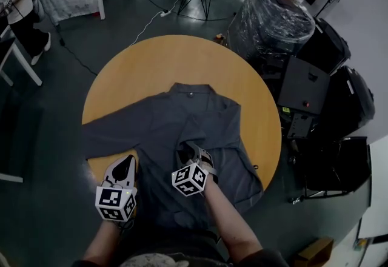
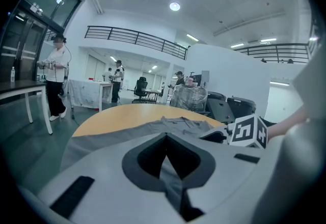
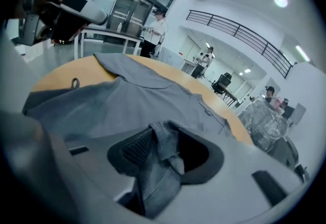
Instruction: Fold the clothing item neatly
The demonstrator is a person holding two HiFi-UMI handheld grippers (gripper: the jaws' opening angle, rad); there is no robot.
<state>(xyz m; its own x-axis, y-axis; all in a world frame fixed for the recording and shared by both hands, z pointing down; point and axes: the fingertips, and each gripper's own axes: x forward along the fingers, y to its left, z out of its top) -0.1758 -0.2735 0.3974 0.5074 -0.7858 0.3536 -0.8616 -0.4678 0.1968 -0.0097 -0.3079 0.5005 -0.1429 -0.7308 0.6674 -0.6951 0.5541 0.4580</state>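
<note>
- Left gripper (image 1: 126,164): nearest item, at the near left part of the garment. Its jaws are pressed together on a thin pleat of grey cloth, which runs down the seam between them in the left gripper view.
- Right gripper (image 1: 194,153): just beside the left one, over the middle of the near half. Its jaws stand apart. A bunched tuft of the same cloth lies loosely between them, against one ribbed pad (image 3: 133,149) and clear of the other, so it is not clamped.
- Grey collared shirt (image 1: 182,120): spread flat on the table with its collar (image 1: 191,91) on the far side and its hem toward the person.
  - Handling, judged: light, thin and fully limp. It wrinkles where pinched, sags wherever unsupported, and drags on the wood rather than sliding freely. It is not fragile.
  - Fold behaviour, judged: no fold will hold its line unless it is laid down and smoothed.
- Left sleeve (image 1: 100,138): stretched out to the table's left edge and possibly just past it. It is likely to trail if the body is lifted alone.
- Near right panel (image 1: 239,165): rumpled, reaching toward the table's near right edge.
- Grip points, judged:
  - Take doubled edges (hem corners, shoulder seams, cuff) rather than mid-panel single cloth, which only tents.
  - Use two holds well apart, so the span stays taut during a fold.
- Round wooden table (image 1: 182,56): bare on its far half, leaving room to lay folds.
- Beyond the table: a plastic-wrapped bundle (image 1: 270,26) and black cases (image 1: 330,87), well apart from the work.
</note>
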